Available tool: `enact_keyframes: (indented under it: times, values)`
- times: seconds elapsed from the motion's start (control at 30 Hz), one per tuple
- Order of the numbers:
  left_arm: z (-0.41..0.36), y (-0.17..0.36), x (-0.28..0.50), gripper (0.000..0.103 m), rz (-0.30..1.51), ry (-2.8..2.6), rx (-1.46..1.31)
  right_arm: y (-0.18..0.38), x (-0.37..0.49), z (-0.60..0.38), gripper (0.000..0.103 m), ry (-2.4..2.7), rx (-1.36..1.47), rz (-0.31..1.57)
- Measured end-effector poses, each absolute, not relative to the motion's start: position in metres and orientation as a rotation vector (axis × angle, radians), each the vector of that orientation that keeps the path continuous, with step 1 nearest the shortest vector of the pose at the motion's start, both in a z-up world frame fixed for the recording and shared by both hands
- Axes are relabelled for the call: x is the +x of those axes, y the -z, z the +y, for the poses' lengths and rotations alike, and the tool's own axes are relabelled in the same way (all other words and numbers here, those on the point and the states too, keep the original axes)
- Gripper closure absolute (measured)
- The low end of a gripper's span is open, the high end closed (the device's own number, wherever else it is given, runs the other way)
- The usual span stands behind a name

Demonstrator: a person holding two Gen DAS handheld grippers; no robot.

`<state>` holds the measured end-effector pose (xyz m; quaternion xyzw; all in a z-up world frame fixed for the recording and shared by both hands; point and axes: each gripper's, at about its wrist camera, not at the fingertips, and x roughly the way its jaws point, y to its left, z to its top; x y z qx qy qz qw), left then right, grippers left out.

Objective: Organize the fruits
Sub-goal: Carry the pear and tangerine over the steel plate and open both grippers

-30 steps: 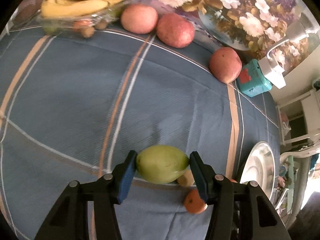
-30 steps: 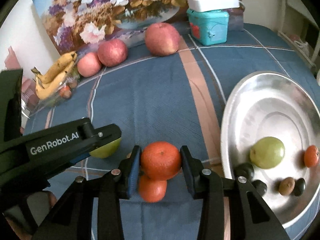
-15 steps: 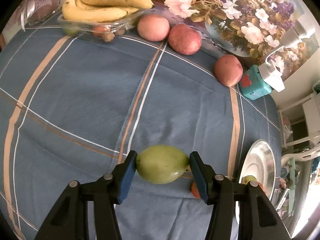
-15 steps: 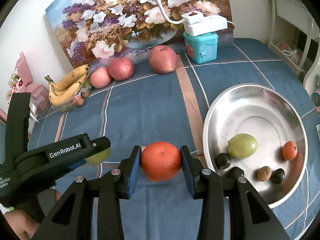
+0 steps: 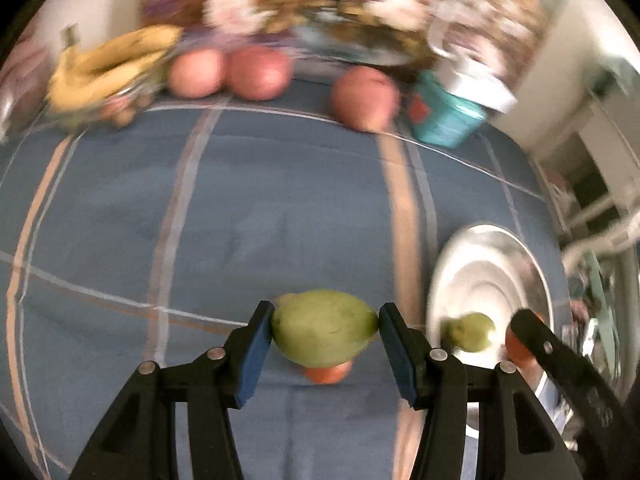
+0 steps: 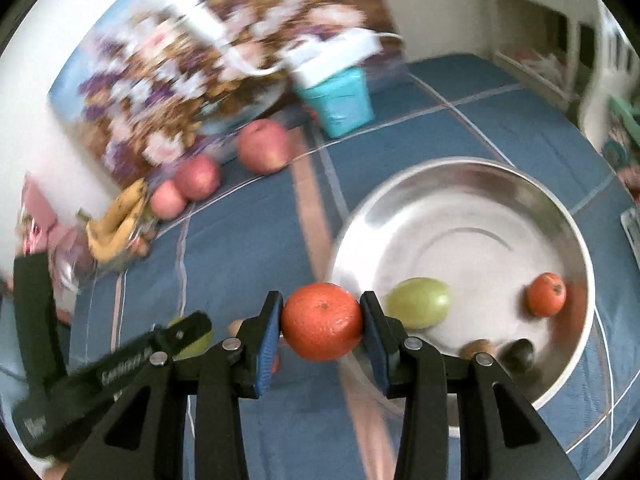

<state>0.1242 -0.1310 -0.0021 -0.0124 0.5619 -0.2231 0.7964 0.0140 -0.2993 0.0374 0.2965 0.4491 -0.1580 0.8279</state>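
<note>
Fruits: a smooth green mango (image 5: 325, 327) clamped in the left tongs (image 5: 325, 330), a glossy orange (image 6: 322, 321) in the right tongs (image 6: 322, 322).

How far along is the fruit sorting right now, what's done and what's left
Done: the steel bowl already holds a green fruit, a small orange and a few dark small fruits. In hand: the left gripper clamps a green mango, the right gripper an orange; neither is in the bowl yet. Left: another orange on the cloth; apples and bananas sit at the back.

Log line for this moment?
left gripper: shut on green mango | right gripper: shut on orange | steel bowl: ahead
</note>
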Motion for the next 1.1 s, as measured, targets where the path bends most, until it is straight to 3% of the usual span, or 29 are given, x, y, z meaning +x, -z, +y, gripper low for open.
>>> enact_keyframes:
  times: [0.33, 1.1]
  values:
    - [-0.191, -0.002, 0.103, 0.046, 1.115, 0.648, 0.038, -0.021, -0.027, -0.369, 0.062, 0.578, 0.685, 0.943]
    - [-0.223, 0.02, 0.114, 0.046, 1.103, 0.698, -0.011, 0.003, -0.013, -0.371, 0.062, 0.597, 0.607, 1.016]
